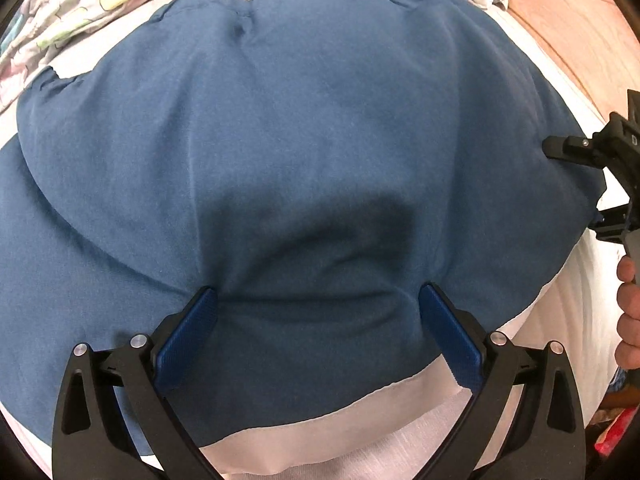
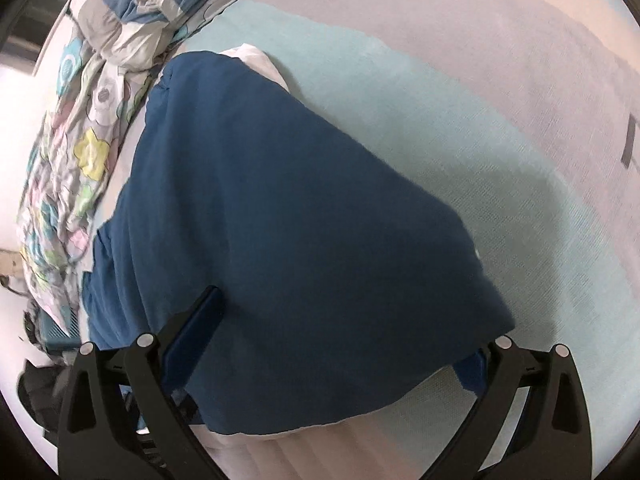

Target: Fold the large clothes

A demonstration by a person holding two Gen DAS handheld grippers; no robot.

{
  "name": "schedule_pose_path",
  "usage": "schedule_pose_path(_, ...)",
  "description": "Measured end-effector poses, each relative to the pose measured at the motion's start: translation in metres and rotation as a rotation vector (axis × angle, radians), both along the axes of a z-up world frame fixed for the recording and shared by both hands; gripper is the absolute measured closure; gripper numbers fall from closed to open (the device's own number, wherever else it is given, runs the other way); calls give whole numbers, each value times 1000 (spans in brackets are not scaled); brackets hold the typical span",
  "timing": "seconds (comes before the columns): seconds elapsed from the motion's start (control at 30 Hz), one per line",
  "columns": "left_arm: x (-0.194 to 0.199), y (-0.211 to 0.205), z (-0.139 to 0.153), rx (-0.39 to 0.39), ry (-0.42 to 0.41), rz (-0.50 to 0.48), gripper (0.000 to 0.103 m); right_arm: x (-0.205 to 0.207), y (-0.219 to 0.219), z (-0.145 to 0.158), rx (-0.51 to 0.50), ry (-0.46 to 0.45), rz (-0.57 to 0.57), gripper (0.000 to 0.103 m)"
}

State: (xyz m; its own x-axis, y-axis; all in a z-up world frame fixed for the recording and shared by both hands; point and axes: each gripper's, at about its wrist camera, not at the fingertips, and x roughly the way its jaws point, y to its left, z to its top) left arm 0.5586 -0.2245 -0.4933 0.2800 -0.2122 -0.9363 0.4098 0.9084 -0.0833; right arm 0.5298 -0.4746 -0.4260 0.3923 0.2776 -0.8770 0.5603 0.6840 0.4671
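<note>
The blue cloth point(image 1: 304, 152) lies flat on the bed point(image 1: 304, 432), stretching away from both. The left hand-held gripper point(image 1: 318, 320) is wide apart over its near edge. The right hand-held gripper point(image 2: 340, 340), also apart, straddles its corner.

The garment point(image 1: 304, 152) lies on the mattress point(image 1: 312, 432) before me — the crumpled quilt point(image 1: 72, 12) behind it, my right gripper point(image 1: 588, 184) at its right edge, floor point(image 1: 568, 28) beyond.

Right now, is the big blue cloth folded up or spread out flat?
Mostly spread out. The blue garment covers much of the white bed, though a layered edge on one side suggests one fold. Both grippers' jaws stand open over it.
</note>
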Motion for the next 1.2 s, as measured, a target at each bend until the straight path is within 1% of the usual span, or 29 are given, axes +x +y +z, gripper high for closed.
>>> schedule_pose_path(0.07, -1, 0, -1, -5, 0, 1, 5, 2, 0, -2, 37, -15, -27, 6)
schedule_pose_path(0.13, -5, 6, 0, -7, -3, -2, 5, 4, 3, -1, 60, -25, -27, 6)
schedule_pose_path(0.27, -9, 13, 0, -10, 2, -10, 5, 3, 17, -1, 46, -21, 32, 6)
schedule_pose_path(0.4, -3, 17, 1, -16, 5, -15, 5, 8, 21, 4, 88, -48, 50, 6)
schedule_pose_path(0.47, -1, 17, 2, -19, 3, -11, 5, 18, 25, 2, 77, -25, 64, 6)
schedule_pose_path(0.5, -1, 17, 2, -20, 0, -9, 5, 21, 24, -2, 76, -9, 59, 6)
schedule_pose_path(0.53, -1, 17, 2, -21, -2, -8, 5, 22, 20, -6, 97, -7, 31, 6)
schedule_pose_path(0.6, -2, 17, 0, -22, -7, -6, 5, 24, 17, -5, 120, -1, -7, 6)
schedule_pose_path(0.67, -3, 18, -1, -25, -10, -4, 5, 28, 23, 0, 88, 10, 16, 6)
schedule_pose_path(0.73, -4, 17, -4, -21, -12, -6, 5, 30, 30, 5, 42, 2, 56, 6)
schedule_pose_path(0.8, -5, 18, -4, -22, -9, -8, 5, 33, 40, 5, -14, 15, 115, 8)
schedule_pose_path(0.87, -5, 18, -3, -20, -9, -11, 5, 33, 40, 5, -23, 25, 116, 11)
schedule_pose_path(0.93, -5, 19, -3, -21, -6, -11, 5, 33, 40, 6, -36, 35, 122, 18)
schedule_pose_path(0.97, -5, 19, -2, -20, -5, -10, 5, 33, 41, 6, -49, 36, 126, 20)
schedule_pose_path(1.0, -5, 18, -2, -17, -5, -10, 5, 33, 43, 6, -57, 39, 128, 27)
schedule_pose_path(1.03, -5, 18, -2, -15, -5, -8, 5, 32, 44, 7, -72, 40, 139, 41)
schedule_pose_path(1.07, -6, 18, -1, -13, -5, -7, 5, 33, 45, 8, -65, 31, 152, 51)
schedule_pose_path(1.1, -6, 18, -1, -10, -6, -6, 5, 34, 47, 10, -38, 16, 171, 70)
schedule_pose_path(1.13, -6, 17, -1, -7, -7, -6, 5, 36, 48, 12, -21, 12, 186, 78)
schedule_pose_path(1.2, -7, 17, -1, -8, -8, -3, 5, 42, 55, 16, -54, 7, 227, 85)
